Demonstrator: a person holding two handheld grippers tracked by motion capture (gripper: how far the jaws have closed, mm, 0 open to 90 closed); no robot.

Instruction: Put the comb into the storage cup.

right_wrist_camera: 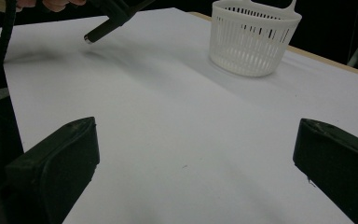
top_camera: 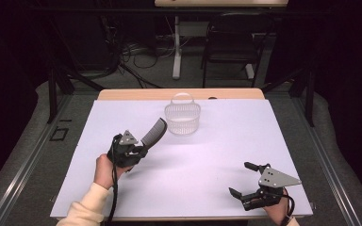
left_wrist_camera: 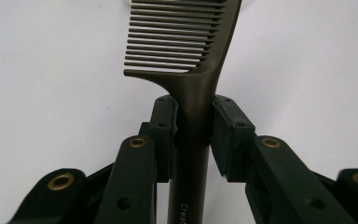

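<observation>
Counter [top_camera: 217,155] under a white sheet, bare across the middle, likely kept so for carrying room. Basket [top_camera: 183,117] upright toward 12 o'clock near the far edge, handle up, mouth open to the top: a fit place to drop something in.

Left tool [top_camera: 131,149] at about 9 o'clock, clamped on the comb [top_camera: 153,132] by its handle, toothed end free and aimed toward 1 o'clock at the basket, near it but apart. Gripped low, probably so the teeth can go in first. Right tool [top_camera: 249,181] at about 4 o'clock, gaping wide, nothing in it, seemingly idle.

From above: the whole layout and the gap from comb to basket. Left gripper view: pads [left_wrist_camera: 226,135] pressed on both sides of the comb [left_wrist_camera: 193,88] handle, teeth pointing left in that view, pale lettering on the shaft. Right gripper view: basket [right_wrist_camera: 254,39] slatted wall from the side, comb handle butt [right_wrist_camera: 98,33] hanging clear above the sheet, so comb lifted, not resting.
</observation>
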